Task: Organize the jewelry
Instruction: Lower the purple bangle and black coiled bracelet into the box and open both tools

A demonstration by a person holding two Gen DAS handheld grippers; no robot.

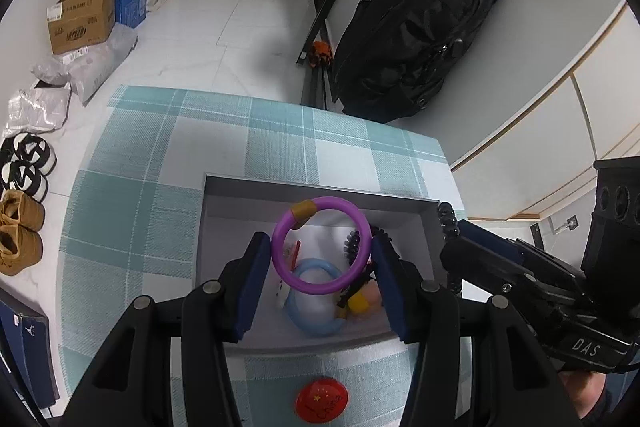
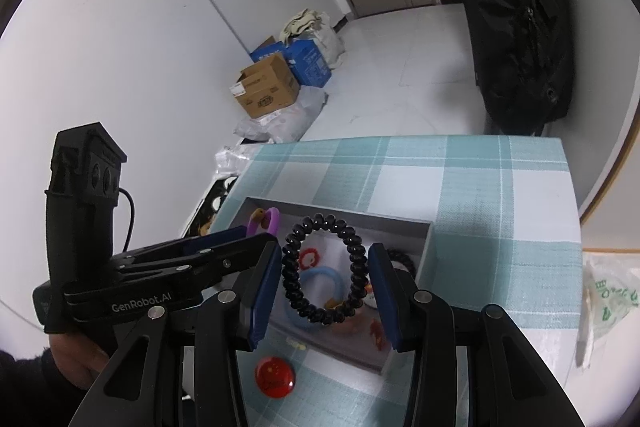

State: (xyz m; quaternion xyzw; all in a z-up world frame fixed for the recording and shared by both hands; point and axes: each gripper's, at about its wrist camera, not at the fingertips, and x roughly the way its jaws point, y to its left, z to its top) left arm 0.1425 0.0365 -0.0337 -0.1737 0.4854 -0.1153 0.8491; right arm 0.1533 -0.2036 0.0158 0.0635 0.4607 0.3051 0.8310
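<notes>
Plaid tablecloth [image 1: 132, 163], grey box [image 1: 320, 191] – left tool [image 1: 320, 259] grips purple ring [image 1: 320, 245], right tool [image 2: 325, 269] grips black bead bracelet [image 2: 325, 269].

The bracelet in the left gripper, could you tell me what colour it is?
Purple bracelet with a small tan band; clearest in the left wrist view.

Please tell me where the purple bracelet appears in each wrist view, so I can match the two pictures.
Left wrist view: the purple bracelet sits centre frame, held between the left gripper fingers above the grey box.
Right wrist view: only part of it shows, left of centre, behind the left gripper's fingers.
Shared landmark: the red badge on the checked cloth before the box.
</notes>
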